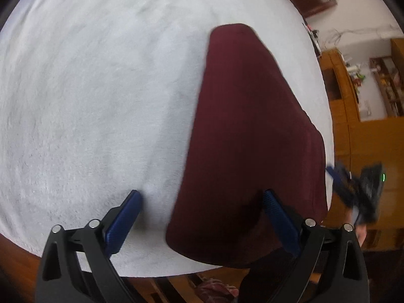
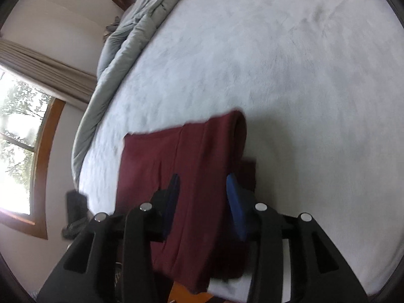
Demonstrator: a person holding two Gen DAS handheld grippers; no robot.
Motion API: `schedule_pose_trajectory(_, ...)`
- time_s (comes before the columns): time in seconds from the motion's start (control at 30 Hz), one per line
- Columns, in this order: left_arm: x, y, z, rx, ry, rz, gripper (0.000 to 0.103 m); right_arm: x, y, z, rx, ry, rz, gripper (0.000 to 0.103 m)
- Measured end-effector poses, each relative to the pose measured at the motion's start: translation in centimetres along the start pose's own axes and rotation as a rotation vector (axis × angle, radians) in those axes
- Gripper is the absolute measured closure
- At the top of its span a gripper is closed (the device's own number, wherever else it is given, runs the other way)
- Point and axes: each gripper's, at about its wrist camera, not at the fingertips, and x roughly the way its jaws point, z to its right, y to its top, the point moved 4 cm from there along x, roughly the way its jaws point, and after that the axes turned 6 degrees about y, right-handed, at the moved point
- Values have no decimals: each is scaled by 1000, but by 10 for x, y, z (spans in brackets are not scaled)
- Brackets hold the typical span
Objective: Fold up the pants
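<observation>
On the bed (image 1: pixel 101 101), one maroon pants (image 1: pixel 247 139); left gripper (image 1: pixel 202 217) hovers wide at 6 o'clock, right gripper (image 2: pixel 204 202) fingers straddle a fold, grip unclear.

The left hand-held gripper (image 1: pixel 202 217) has its two blue fingers (image 1: pixel 123 223) spread wide apart, and nothing is between them. The right hand-held gripper (image 2: pixel 203 202) has its fingers (image 2: pixel 236 207) partly closed, one on each side of the dark red pants (image 2: pixel 197 176).
</observation>
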Motion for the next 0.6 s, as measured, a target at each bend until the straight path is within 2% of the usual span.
schedule_pose_trajectory(0.1, 2, 0, -2, -10, -52, -3, 6, -13, -29, -1, 14, 11, -2, 44)
schedule_pose_trajectory(0.23, 11, -7, 2, -12, -118, -38, 7, -9, -66, 1, 60, 29, -48, 44)
schedule_pose_trajectory(0.27, 13, -7, 5, -10, -134, -45, 10, -5, -71, 2, 67, 23, -58, 50)
schedule_pose_trajectory(0.3, 14, -9, 8, -15, -144, -53, 19, -1, -77, 2, 69, 14, -61, 52)
schedule_pose_trajectory(0.37, 14, -10, 11, 6, -66, -42, 33, 2, -78, 3, 77, -2, -54, 57)
schedule_pose_trajectory(0.4, 14, -9, 13, 12, -59, -39, 44, 1, -77, 3, 84, 9, -47, 67)
schedule_pose_trajectory(0.43, 7, -10, 13, -4, -89, -23, 50, -1, -77, 2, 81, 8, -37, 78)
schedule_pose_trajectory(0.47, 1, -10, 13, -10, -105, -11, 57, -4, -75, 0, 69, -1, -29, 84)
schedule_pose_trajectory(0.5, -5, -9, 13, -17, -118, 4, 61, -6, -75, -3, 66, 17, -28, 96)
schedule_pose_trajectory(0.57, -15, -12, 11, -12, -125, 35, 64, -7, -77, -6, 75, 55, -35, 96)
schedule_pose_trajectory(0.6, -14, -14, 9, 1, -108, 41, 64, -4, -80, -7, 76, 31, -51, 96)
